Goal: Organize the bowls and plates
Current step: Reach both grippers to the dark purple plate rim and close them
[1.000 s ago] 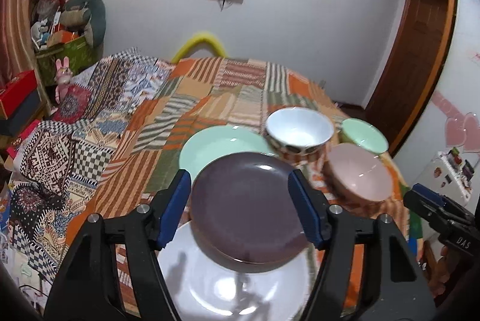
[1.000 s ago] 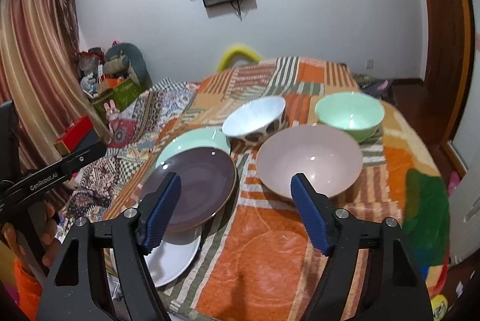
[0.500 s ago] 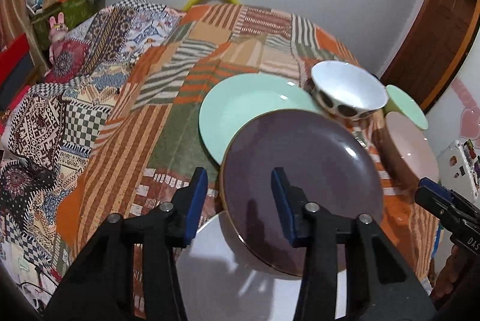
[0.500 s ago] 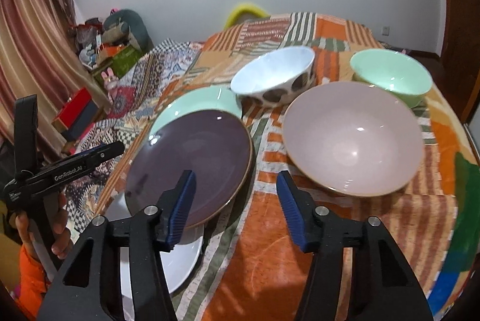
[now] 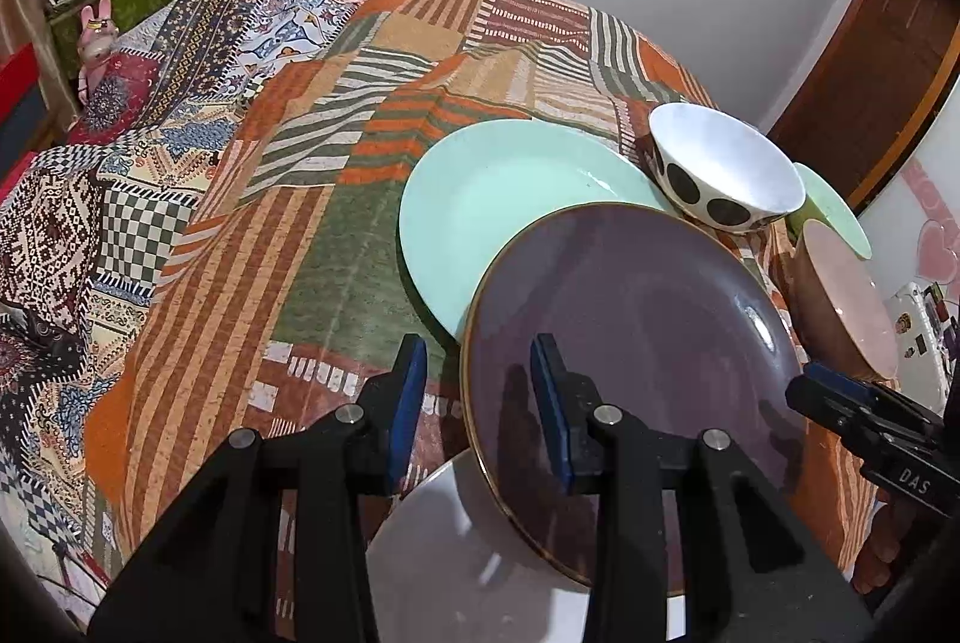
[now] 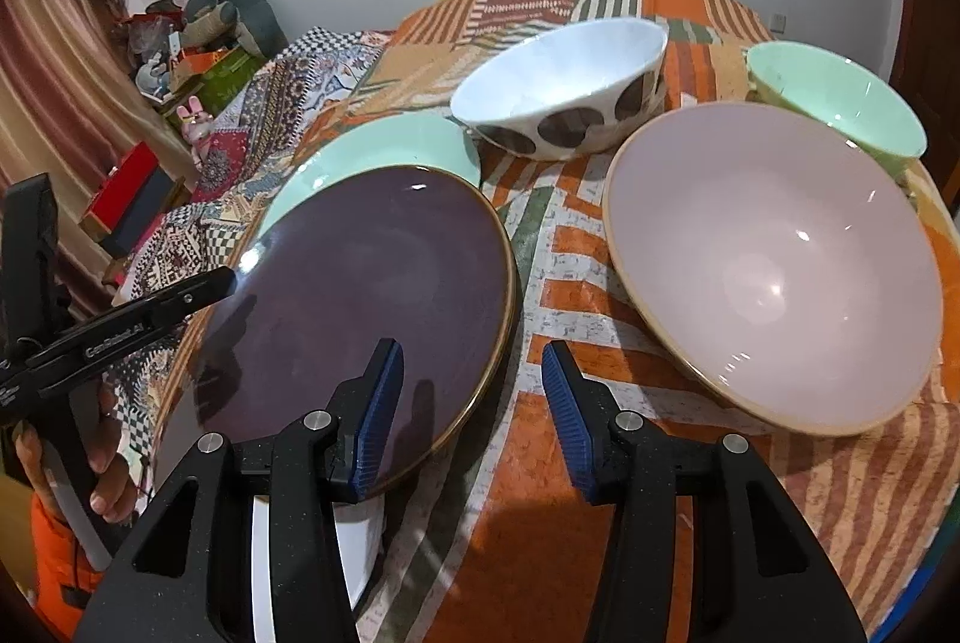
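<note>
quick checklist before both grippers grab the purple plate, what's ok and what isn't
1. Left gripper straddles the purple plate rim, jaws just been closing: ok.
2. Right gripper straddles the opposite rim: ok.
3. Pads pressing on the rim: not ok, gaps show on both.
4. Purple plate free of other dishes: not ok, it overlaps the mint plate and the white plate.
5. Pink bowl apart from the right gripper: ok.
6. Whether the purple plate lies flat: cannot tell.
</note>
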Tool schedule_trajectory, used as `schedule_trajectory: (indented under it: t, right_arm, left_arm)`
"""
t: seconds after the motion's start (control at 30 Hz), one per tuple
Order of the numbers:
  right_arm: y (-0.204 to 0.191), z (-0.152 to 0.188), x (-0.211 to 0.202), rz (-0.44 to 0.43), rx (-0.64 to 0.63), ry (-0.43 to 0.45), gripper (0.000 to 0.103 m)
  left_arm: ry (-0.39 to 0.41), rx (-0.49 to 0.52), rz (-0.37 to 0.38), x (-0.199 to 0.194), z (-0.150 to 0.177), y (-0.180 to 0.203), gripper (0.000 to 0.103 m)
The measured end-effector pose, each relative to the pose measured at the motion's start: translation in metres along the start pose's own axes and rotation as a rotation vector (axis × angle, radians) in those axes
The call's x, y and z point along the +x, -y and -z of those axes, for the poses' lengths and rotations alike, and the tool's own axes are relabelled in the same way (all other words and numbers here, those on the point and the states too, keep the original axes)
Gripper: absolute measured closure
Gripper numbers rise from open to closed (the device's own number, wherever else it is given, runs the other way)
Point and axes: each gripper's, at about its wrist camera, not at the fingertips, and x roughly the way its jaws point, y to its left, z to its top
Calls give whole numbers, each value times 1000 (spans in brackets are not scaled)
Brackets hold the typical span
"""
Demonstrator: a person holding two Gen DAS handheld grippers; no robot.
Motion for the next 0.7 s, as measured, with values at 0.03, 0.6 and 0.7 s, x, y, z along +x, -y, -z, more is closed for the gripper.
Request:
schedule_trajectory:
  t: [0.03, 0.6, 0.7]
  right_arm:
    - [1, 0, 1, 1, 3, -3, 58]
    - [0, -4, 14, -5, -1, -31, 78]
    - [-3, -6, 13, -1, 1, -33, 79]
  left_arm:
    - [-2, -2, 3, 1, 0, 0, 67]
    - [-28, -9, 63, 13, 0, -5, 87]
    - [-33, 0, 47, 11, -1, -2, 87]
